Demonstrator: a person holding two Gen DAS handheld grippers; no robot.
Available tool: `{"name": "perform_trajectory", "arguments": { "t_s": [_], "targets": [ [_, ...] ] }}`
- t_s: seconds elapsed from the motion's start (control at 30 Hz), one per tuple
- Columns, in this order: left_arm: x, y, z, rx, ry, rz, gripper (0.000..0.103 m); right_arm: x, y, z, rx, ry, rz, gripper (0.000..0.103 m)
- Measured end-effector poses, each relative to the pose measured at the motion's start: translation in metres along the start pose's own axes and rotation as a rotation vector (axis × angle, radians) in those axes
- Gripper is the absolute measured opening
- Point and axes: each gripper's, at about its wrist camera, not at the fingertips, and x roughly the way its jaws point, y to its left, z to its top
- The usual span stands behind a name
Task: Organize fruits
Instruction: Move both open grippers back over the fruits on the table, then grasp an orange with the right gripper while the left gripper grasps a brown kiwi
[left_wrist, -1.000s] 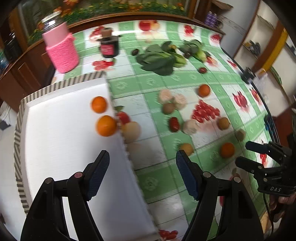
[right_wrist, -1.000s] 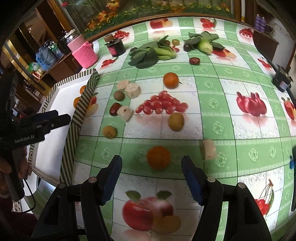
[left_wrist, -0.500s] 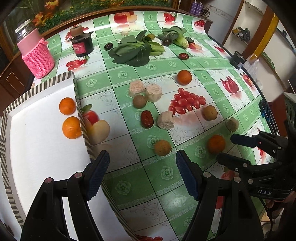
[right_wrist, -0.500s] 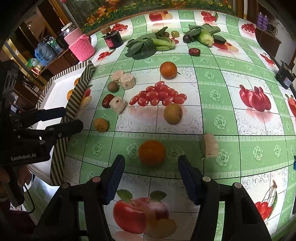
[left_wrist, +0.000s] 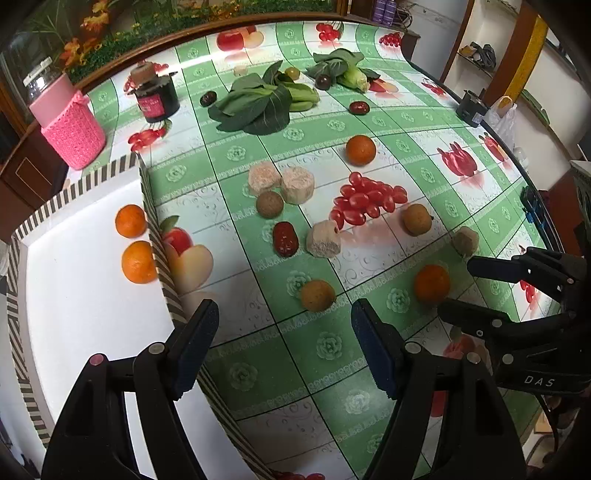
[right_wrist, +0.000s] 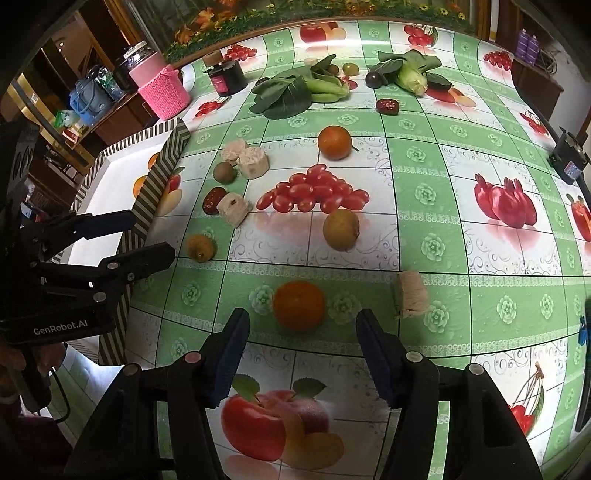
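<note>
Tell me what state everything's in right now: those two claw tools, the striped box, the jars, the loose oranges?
Left gripper: open, empty.
Right gripper: open, empty, above the nearest orange.
Striped box: lidless, two oranges inside.
Far orange: loose on the table.
Black jar: lid on.
Pink-sleeved jar: upright, capped.

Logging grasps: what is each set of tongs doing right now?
Left tongs: open, holding nothing.
Right tongs: open, empty; an orange lies on the table just ahead.
</note>
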Motion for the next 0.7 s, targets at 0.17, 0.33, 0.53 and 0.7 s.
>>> {"name": "perform_trajectory", "arguments": {
  "t_s": [0.17,0.33,0.53,0.7],
  "targets": [
    [0.003,0.003,-0.001,-0.023,0.015,0.000,0.074,-0.001,-0.002,-0.001,0.004,-0.003,-0.001,0.062],
    [0.004,0.003,-0.001,-0.021,0.017,-0.004,0.074,0.000,-0.003,-0.001,0.010,-0.002,0.000,0.062],
    [0.008,0.001,-0.001,-0.014,0.024,-0.008,0.074,0.004,0.000,0.001,-0.002,-0.001,0.004,0.062],
    [0.011,-0.002,0.000,-0.003,0.022,-0.011,0.074,0.009,0.002,0.002,-0.014,0.002,0.008,0.062]
  ]
}}
